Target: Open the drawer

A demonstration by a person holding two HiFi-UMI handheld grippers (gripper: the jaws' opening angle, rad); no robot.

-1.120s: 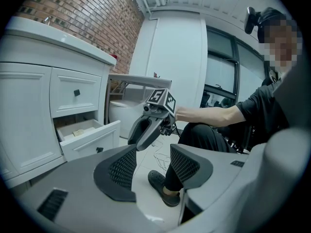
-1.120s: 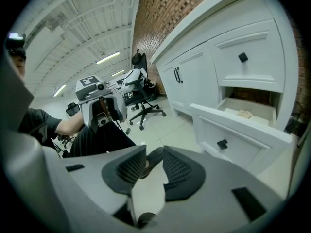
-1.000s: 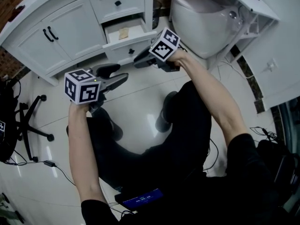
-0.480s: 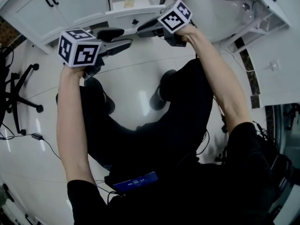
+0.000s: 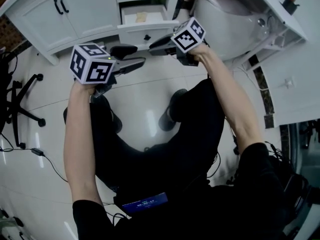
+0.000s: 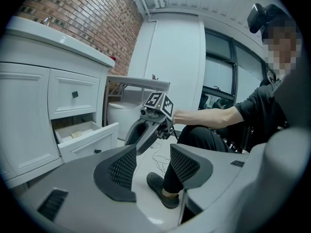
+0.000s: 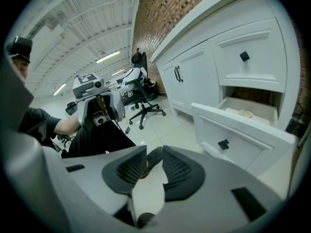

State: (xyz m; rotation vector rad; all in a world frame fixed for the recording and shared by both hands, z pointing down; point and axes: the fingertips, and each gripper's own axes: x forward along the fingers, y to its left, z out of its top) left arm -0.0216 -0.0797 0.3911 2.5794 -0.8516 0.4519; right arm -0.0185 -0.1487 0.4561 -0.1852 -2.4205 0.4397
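Showing one open drawer (image 7: 252,130), one shut drawer (image 7: 257,64)

White drawer (image 5: 160,33), black knob (image 5: 147,37), ahead of the fingers; red-brown brick wall (image 6: 82,13) beyond. Left gripper (image 6: 153,152): dark grey fingers (image 6: 121,171), gridded pads, black-and-white patterned marker cube (image 5: 92,64) behind them. Glossy pale floor (image 5: 140,89) beneath.

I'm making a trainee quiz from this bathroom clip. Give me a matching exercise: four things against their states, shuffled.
1. white lower drawer with black knob
2. white upper drawer with black knob
3. grey left gripper
4. black wheeled office chair

A. shut
B. jaws apart, empty
C. standing on the tiled floor
D. pulled out, small tan thing inside

Pairs: 1-D, 2-A, 3-B, 4-C
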